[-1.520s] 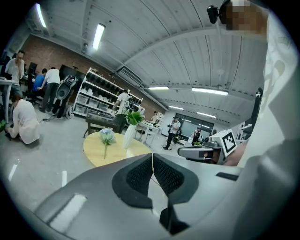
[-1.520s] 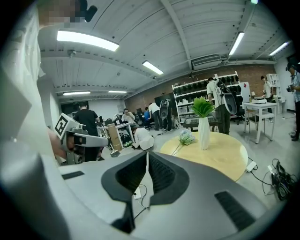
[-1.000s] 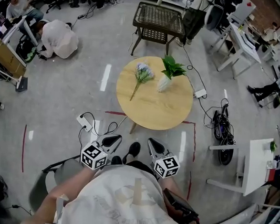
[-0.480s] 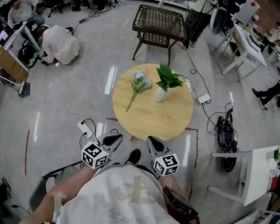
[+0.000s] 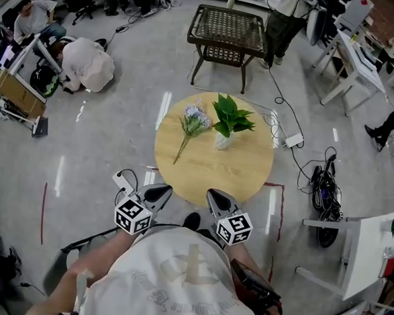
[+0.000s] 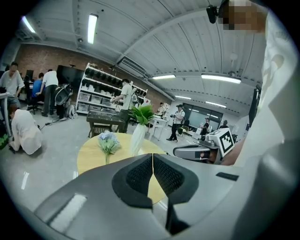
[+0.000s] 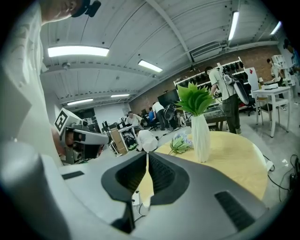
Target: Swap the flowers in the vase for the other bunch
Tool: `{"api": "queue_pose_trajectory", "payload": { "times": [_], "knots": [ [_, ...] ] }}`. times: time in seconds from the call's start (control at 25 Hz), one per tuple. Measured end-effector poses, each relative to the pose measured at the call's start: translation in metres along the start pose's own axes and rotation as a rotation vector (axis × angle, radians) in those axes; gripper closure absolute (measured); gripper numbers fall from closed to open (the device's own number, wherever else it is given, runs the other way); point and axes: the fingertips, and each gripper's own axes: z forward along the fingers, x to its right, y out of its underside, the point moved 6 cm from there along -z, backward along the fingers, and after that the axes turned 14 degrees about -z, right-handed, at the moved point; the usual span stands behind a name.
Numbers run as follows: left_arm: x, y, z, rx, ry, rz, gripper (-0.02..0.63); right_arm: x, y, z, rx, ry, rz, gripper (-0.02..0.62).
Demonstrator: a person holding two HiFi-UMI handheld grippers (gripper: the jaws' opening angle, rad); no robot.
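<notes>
A round wooden table [image 5: 213, 168] stands ahead of me. On it a white vase [image 5: 223, 140] holds a green leafy bunch [image 5: 231, 115]. A bunch of pale blue flowers [image 5: 191, 125] lies on the tabletop to the vase's left. My left gripper [image 5: 160, 190] and right gripper [image 5: 216, 195] are both shut and empty, held side by side just short of the table's near edge. In the left gripper view the vase [image 6: 137, 138] and the blue bunch [image 6: 108, 143] show beyond the closed jaws. The right gripper view shows the vase [image 7: 200, 138] and the bunch [image 7: 180, 143].
A dark wicker side table [image 5: 226, 31] stands beyond the round table. A power strip and cables [image 5: 294, 139] lie on the floor to the right, another strip [image 5: 123, 180] by my left gripper. White desks [image 5: 355, 57] are at the right; people crouch at the far left [image 5: 86, 61].
Both grippers and I have moved forward toward the round table, which now sits nearer and lower in the head view. The jaws stayed shut.
</notes>
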Motion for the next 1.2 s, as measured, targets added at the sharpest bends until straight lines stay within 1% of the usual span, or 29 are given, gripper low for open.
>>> {"api": "queue_pose_trajectory", "payload": {
  "times": [0.24,0.48,0.6,0.76,1.0,1.2],
  "knots": [
    [0.006,-0.005,0.016,-0.015,-0.004,0.008,0.597,0.018,0.003,-0.002,0.004,0.0,0.01,0.58],
    [0.005,-0.007,0.021,-0.036,-0.009,0.007,0.597,0.024,0.008,-0.005,0.008,0.025,0.038,0.58],
    [0.003,-0.008,0.026,-0.046,0.001,0.006,0.597,0.026,0.008,-0.005,0.005,0.039,0.045,0.58],
    [-0.001,-0.013,0.038,-0.067,0.046,0.013,0.597,0.03,0.006,-0.007,-0.001,0.082,0.047,0.58],
    [-0.015,-0.039,0.058,-0.08,0.134,0.048,0.597,0.038,-0.001,-0.004,-0.008,0.182,0.061,0.58],
    [-0.032,-0.053,0.068,-0.102,0.199,0.061,0.597,0.041,-0.011,0.006,-0.014,0.256,0.056,0.58]
  ]
}}
